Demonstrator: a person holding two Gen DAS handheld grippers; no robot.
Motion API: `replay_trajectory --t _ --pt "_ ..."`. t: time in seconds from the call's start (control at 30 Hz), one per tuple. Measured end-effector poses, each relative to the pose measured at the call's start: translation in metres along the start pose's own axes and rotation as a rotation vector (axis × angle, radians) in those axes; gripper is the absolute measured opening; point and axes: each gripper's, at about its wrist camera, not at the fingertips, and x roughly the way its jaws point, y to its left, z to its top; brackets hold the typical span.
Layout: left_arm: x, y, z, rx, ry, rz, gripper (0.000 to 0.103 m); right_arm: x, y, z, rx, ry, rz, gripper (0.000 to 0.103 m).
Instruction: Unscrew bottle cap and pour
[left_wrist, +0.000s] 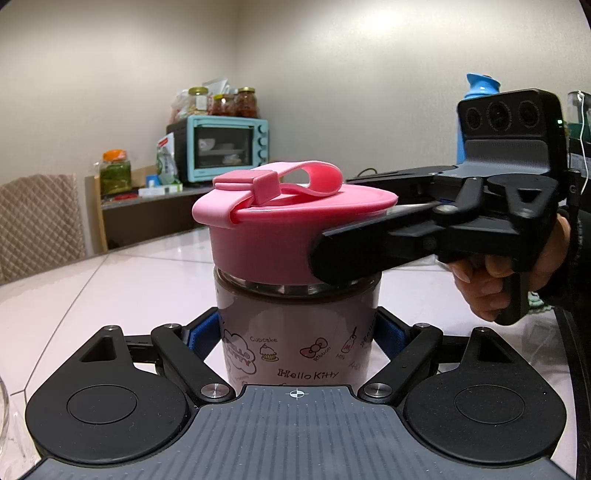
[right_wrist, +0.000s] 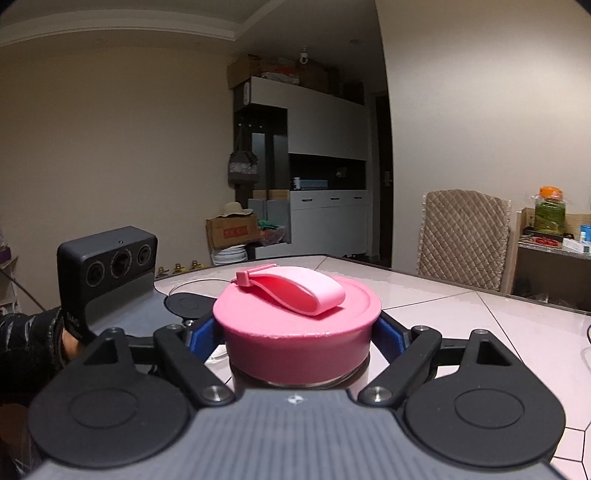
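Centre frame: left gripper (left_wrist: 297, 345) clamps the bottle (left_wrist: 295, 332) on the table (left_wrist: 110, 280); right gripper (right_wrist: 297, 332) pinches the pink cap (right_wrist: 297, 325). Best twist level about the bottle's axis, both grips firm, lifting only once threads clear.

Left gripper (left_wrist: 297, 332): matte black linkages, silver screws, blue pads, ribbed grey plate with crosshair mark. Right gripper (right_wrist: 297, 328): same build; behind it, bare hand (left_wrist: 517, 273), dark sleeve (left_wrist: 580, 258).
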Motion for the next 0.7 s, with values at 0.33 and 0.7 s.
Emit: replay_trajectory --t 0.33,0.7 --pt "-0.001 0.000 0.000 0.000 0.000 0.000 0.090 -0.011 0.049 -0.008 0.009 -0.004 -0.293 0.101" --pt "0.000 0.000 0.000 0.000 0.000 0.000 0.090 -0.005 0.073 -0.012 0.120 -0.035 -0.484 0.101"
